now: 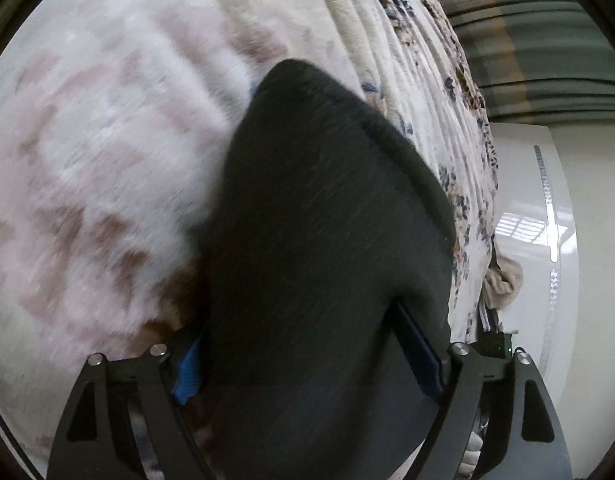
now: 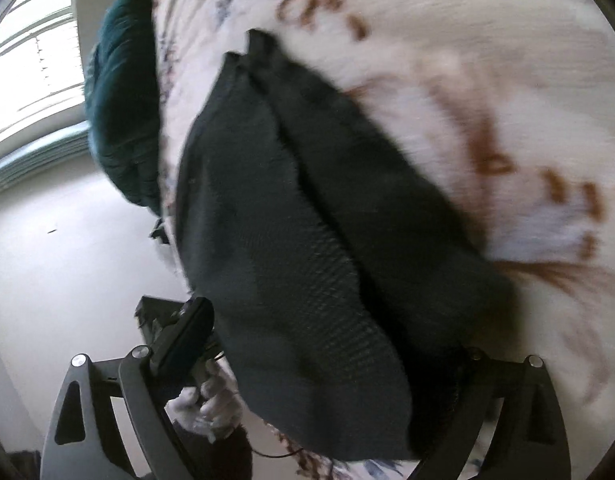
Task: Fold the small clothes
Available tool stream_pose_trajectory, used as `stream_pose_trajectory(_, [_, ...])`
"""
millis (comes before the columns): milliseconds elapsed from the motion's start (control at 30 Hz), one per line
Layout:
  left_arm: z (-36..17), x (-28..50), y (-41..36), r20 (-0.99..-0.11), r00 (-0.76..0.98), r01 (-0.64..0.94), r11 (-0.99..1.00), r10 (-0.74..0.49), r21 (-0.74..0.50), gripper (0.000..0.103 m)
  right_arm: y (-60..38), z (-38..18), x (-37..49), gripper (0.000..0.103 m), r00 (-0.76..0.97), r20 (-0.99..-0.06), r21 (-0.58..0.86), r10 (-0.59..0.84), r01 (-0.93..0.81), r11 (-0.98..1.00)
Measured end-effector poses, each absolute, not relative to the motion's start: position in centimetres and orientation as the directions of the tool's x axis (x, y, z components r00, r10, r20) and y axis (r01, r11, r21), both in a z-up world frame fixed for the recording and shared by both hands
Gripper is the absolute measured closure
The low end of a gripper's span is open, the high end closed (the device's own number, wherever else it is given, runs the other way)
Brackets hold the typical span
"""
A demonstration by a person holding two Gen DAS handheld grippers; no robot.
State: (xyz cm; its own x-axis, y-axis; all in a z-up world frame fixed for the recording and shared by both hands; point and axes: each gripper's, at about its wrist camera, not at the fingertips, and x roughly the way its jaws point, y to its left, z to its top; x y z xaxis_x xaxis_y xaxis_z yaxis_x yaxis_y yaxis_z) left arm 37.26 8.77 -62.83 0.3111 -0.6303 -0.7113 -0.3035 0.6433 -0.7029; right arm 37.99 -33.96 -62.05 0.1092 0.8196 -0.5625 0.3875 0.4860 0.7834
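A dark grey knit garment (image 1: 327, 248) fills the middle of the left wrist view and drapes over my left gripper (image 1: 307, 364), hiding its fingertips; a blue pad (image 1: 187, 376) shows at the left finger. The same dark garment (image 2: 307, 240) fills the middle of the right wrist view and covers my right gripper (image 2: 331, 376). It lies partly on the floral bedcover (image 2: 467, 80), in folds. Both views are motion-blurred. The jaws of both grippers are hidden under cloth.
The white bedcover with brown and blue flowers (image 1: 107, 160) has its edge hanging at the right (image 1: 459, 160). Beyond it are pale floor (image 1: 587, 280), a beige cloth (image 1: 503, 284), a dark green bundle (image 2: 123, 100), a window (image 2: 35, 60), and a gloved hand holding the other gripper (image 2: 211, 400).
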Motion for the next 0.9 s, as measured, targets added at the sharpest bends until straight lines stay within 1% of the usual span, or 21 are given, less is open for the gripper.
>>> stream_pose_trajectory(167, [-63.0, 37.7, 8.8, -0.698, 0.339, -0.310, 0.626, -0.631, -0.716, 0.021, -32.9, -63.0, 38.9, 0.006, 0.136, -0.524, 0.812, 0.841, 0.378, 0.445])
stream_pose_trajectory(233, [-62.9, 37.8, 8.8, -0.693, 0.358, -0.301, 0.625, -0.626, -0.720, 0.022, -32.3, -63.0, 39.3, 0.008, 0.147, -0.509, 0.826, 0.848, 0.361, 0.433])
stream_pose_trajectory(267, [-62.7, 37.8, 8.8, -0.693, 0.366, -0.297, 0.627, -0.622, -0.720, 0.024, -31.8, -62.9, 39.7, 0.012, 0.145, -0.516, 0.824, 0.844, 0.352, 0.443])
stream_pose_trajectory(300, [-62.4, 37.7, 8.8, -0.696, 0.375, -0.293, 0.635, -0.612, -0.715, 0.038, -31.1, -62.8, 40.0, 0.017, 0.144, -0.524, 0.823, 0.839, 0.340, 0.456])
stream_pose_trajectory(333, [-62.2, 37.6, 9.0, -0.696, 0.380, -0.292, 0.635, -0.609, -0.715, 0.062, -31.2, -62.6, 39.7, 0.038, 0.133, -0.544, 0.812, 0.828, 0.330, 0.481])
stream_pose_trajectory(367, [-61.9, 37.6, 9.2, -0.685, 0.385, -0.295, 0.621, -0.619, -0.726, 0.069, -30.7, -62.4, 39.9, 0.067, 0.117, -0.588, 0.785, 0.801, 0.321, 0.530])
stream_pose_trajectory(400, [-61.7, 37.6, 9.4, -0.678, 0.387, -0.298, 0.611, -0.625, -0.733, 0.072, -31.1, -62.3, 39.4, 0.067, 0.120, -0.594, 0.781, 0.796, 0.326, 0.533])
stream_pose_trajectory(433, [-61.2, 37.7, 9.4, -0.680, 0.387, -0.298, 0.614, -0.623, -0.731, 0.074, -31.2, -62.1, 39.4, 0.069, 0.129, -0.596, 0.780, 0.793, 0.332, 0.531])
stream_pose_trajectory(500, [-59.9, 38.0, 9.0, -0.692, 0.379, -0.282, 0.635, -0.614, -0.719, 0.075, -31.2, -60.5, 39.1, 0.072, 0.150, -0.625, 0.766, 0.766, 0.307, 0.565])
stream_pose_trajectory(633, [-57.2, 40.2, 8.7, -0.687, 0.376, -0.243, 0.650, -0.622, -0.720, 0.077, -31.1, -57.3, 38.9, 0.074, 0.199, -0.630, 0.770, 0.751, 0.289, 0.569])
stream_pose_trajectory(767, [-54.0, 44.6, 8.5, -0.673, 0.383, -0.176, 0.665, -0.633, -0.726, 0.077, -31.5, -53.8, 39.7, 0.075, 0.250, -0.617, 0.785, 0.746, 0.265, 0.560])
stream_pose_trajectory(900, [-51.5, 51.1, 7.9, -0.663, 0.380, -0.104, 0.683, -0.644, -0.723, 0.077, -32.3, -50.5, 42.9, 0.075, 0.318, -0.589, 0.808, 0.743, 0.232, 0.542])
